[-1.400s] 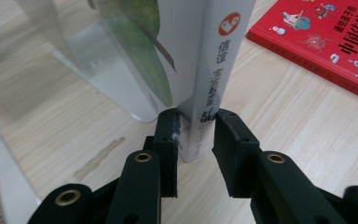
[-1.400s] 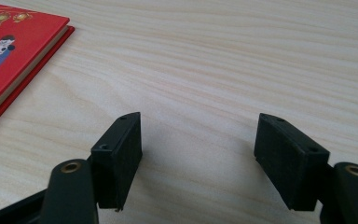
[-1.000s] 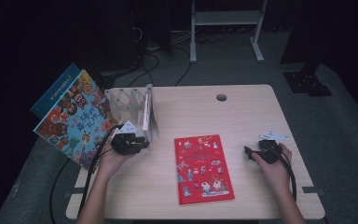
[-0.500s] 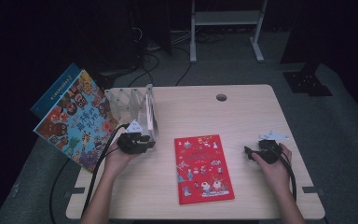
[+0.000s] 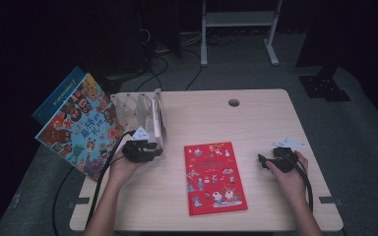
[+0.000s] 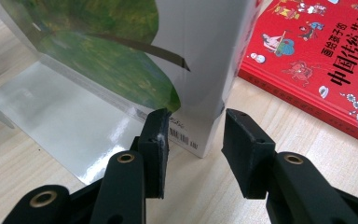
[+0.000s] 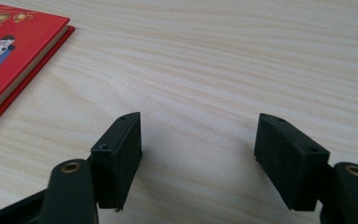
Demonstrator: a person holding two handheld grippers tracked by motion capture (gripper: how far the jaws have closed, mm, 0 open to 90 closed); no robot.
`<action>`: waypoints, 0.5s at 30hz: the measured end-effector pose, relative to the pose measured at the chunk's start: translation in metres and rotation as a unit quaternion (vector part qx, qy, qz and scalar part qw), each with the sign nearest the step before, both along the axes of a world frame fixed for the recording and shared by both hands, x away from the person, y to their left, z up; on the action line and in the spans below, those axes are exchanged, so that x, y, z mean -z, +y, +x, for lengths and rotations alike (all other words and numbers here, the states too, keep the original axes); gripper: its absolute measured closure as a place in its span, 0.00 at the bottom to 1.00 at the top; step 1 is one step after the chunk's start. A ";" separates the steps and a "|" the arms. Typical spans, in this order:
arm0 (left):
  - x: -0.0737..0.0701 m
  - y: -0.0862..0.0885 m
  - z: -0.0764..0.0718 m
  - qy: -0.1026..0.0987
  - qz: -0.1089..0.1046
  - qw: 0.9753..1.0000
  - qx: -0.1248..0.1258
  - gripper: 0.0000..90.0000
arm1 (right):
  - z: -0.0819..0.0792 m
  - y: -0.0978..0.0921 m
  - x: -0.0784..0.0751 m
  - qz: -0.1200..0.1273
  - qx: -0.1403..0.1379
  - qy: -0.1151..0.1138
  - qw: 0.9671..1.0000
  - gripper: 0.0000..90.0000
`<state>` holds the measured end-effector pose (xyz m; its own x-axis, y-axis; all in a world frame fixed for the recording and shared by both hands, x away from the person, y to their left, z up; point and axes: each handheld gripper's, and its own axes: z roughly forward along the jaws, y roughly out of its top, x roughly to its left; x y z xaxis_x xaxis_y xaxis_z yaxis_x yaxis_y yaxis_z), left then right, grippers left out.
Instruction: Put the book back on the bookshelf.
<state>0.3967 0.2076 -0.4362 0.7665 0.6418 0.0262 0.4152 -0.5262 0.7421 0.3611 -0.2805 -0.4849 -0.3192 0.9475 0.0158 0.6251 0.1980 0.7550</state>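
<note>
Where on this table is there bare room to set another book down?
Free: the far stretch of the table between the clear rack and the right edge, and the near-left corner beside the red book. Crowded: the rack's end, where the left claw meets the standing book.

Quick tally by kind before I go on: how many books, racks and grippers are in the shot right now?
Books: 4 (red book flat on the table; white-spined book upright in the rack; colourful book and blue book off the table's left edge)
Clear racks: 1
Grippers: 2 (left gripper, right gripper)
Total: 7
</note>
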 end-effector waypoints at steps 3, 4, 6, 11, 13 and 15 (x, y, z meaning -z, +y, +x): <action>0.000 0.000 -0.001 0.000 0.001 1.000 0.001 0.66 | 0.000 0.000 0.000 0.000 0.000 0.000 1.000 0.34; 0.000 -0.001 -0.001 0.000 0.001 1.000 0.002 0.66 | 0.000 0.000 0.000 0.000 0.000 0.000 1.000 0.34; 0.000 -0.001 -0.002 -0.002 0.002 1.000 0.003 0.65 | 0.000 0.000 0.000 0.000 0.000 0.000 1.000 0.34; 0.000 0.001 -0.005 -0.001 0.011 1.000 0.006 0.58 | 0.000 0.000 0.000 0.000 0.000 0.000 1.000 0.34; 0.001 0.001 -0.007 0.001 0.014 1.000 0.006 0.56 | 0.000 0.000 0.000 0.000 0.000 0.000 1.000 0.34; 0.002 0.002 -0.010 0.001 0.024 1.000 0.008 0.48 | 0.000 0.000 0.000 0.000 0.000 0.000 1.000 0.34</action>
<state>0.3867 0.2097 -0.4380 0.7773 0.6268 0.0546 0.4074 -0.5676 0.7154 0.3611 -0.2805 -0.4849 -0.3193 0.9475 0.0158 0.6253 0.1981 0.7549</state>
